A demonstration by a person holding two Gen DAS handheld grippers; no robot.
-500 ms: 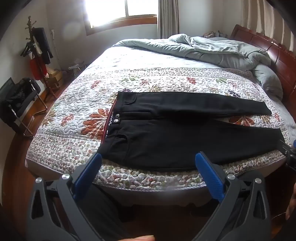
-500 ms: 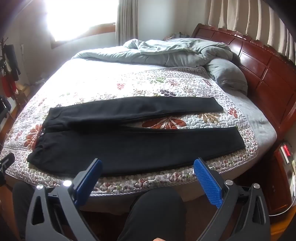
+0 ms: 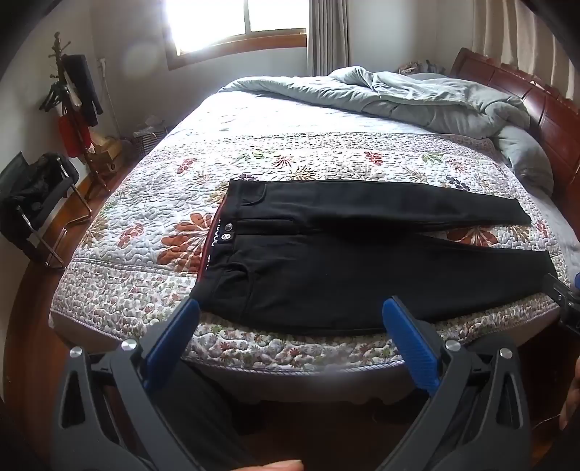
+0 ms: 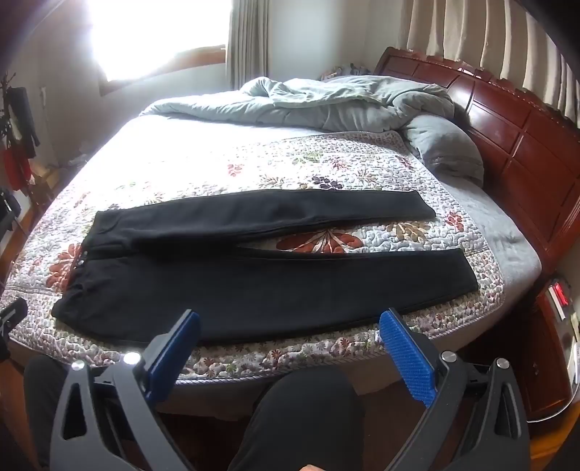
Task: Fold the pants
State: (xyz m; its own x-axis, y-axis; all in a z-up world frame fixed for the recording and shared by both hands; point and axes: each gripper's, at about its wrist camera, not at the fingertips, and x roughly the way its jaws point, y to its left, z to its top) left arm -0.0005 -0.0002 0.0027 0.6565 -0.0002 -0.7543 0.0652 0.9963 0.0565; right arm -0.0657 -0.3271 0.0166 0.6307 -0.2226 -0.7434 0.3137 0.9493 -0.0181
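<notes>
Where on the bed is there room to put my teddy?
The flowery quilt left of the pants waistband is bare, and so is the strip between pants and grey duvet. Near the wooden headboard the duvet crowds it.

Bright window (image 3: pixel 239 21) glaring at upper left, dark wooden headboard (image 4: pixel 507 119) at right, coat rack (image 3: pixel 69 94) at far left.

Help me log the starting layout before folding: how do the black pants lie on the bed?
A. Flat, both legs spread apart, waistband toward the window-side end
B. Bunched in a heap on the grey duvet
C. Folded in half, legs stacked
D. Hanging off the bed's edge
A: the black pants lie flat on the floral quilt, with quilt showing between the two legs.
</notes>
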